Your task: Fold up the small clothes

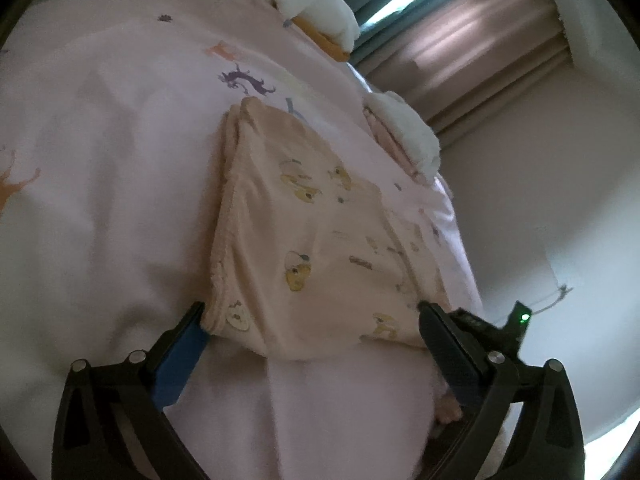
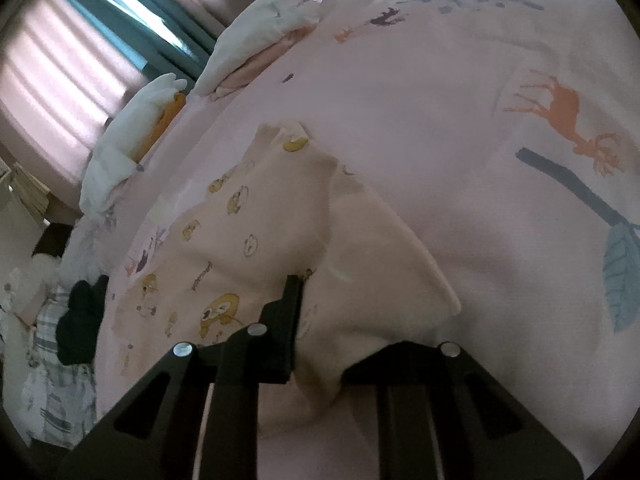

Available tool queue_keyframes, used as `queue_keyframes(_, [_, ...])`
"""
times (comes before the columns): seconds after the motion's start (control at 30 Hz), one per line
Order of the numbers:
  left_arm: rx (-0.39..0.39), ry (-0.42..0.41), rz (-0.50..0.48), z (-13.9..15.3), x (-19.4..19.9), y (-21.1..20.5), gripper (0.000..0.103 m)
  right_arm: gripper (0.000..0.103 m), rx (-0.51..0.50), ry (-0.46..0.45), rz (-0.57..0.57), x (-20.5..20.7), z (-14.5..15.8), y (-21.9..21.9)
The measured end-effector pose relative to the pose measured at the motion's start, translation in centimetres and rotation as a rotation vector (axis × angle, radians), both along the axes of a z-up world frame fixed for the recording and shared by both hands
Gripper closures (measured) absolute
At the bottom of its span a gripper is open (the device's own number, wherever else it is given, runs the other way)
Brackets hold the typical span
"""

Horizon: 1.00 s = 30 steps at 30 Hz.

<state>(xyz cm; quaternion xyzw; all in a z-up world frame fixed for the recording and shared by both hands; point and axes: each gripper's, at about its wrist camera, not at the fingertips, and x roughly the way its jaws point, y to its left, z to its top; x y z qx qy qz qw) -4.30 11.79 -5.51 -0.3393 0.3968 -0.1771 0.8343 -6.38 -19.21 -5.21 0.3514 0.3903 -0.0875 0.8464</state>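
A small peach garment (image 1: 304, 232) with yellow cartoon prints lies on the pink bedsheet (image 1: 100, 160), partly folded. My left gripper (image 1: 312, 312) is open, its fingers wide apart at the garment's near edge, one at each corner, gripping nothing. In the right wrist view the same garment (image 2: 224, 216) lies ahead. My right gripper (image 2: 316, 312) is shut on a fold of the garment; cloth is bunched between the fingers and hides the right finger's tip.
Folded white and orange clothes (image 1: 320, 8) and another white pile (image 1: 404, 128) lie at the bed's far edge near the curtains (image 1: 480, 52). A dark cloth (image 2: 80, 316) and plaid fabric (image 2: 56, 392) lie left of the bed. The wall (image 1: 560, 200) is at right.
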Motion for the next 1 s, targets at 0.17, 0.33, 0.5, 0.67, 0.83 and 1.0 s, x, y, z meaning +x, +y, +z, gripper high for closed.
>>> queue_keyframes(0.17, [-0.026, 0.007, -0.006, -0.2, 0.3, 0.0, 0.015, 0.089, 0.031, -0.017, 0.002, 0.0, -0.3, -0.3])
queue_keyframes(0.33, [0.017, 0.033, 0.007, -0.5, 0.6, -0.3, 0.032, 0.09, -0.022, -0.012, 0.014, 0.0, -0.2, 0.4])
queue_keyframes(0.5, [0.093, 0.052, 0.048, -1.1, 0.5, -0.3, 0.056, 0.089, -0.139, 0.028, 0.037, 0.8, 0.7, 1.6])
queue_keyframes(0.67, [0.09, 0.072, 0.074, -1.5, 0.7, 0.5, 0.069, 0.089, -0.285, 0.069, 0.08, 1.6, 1.9, 2.8])
queue_keyframes(0.83, [0.058, 0.099, 0.109, -2.2, 0.9, 1.6, 0.08, 0.092, -0.347, 0.008, 0.106, 1.4, 4.2, 3.4])
queue_keyframes(1.0, [0.023, 0.124, 0.103, -2.4, 0.9, 2.4, 0.081, 0.093, -0.336, -0.081, 0.15, 2.2, 6.8, 4.9])
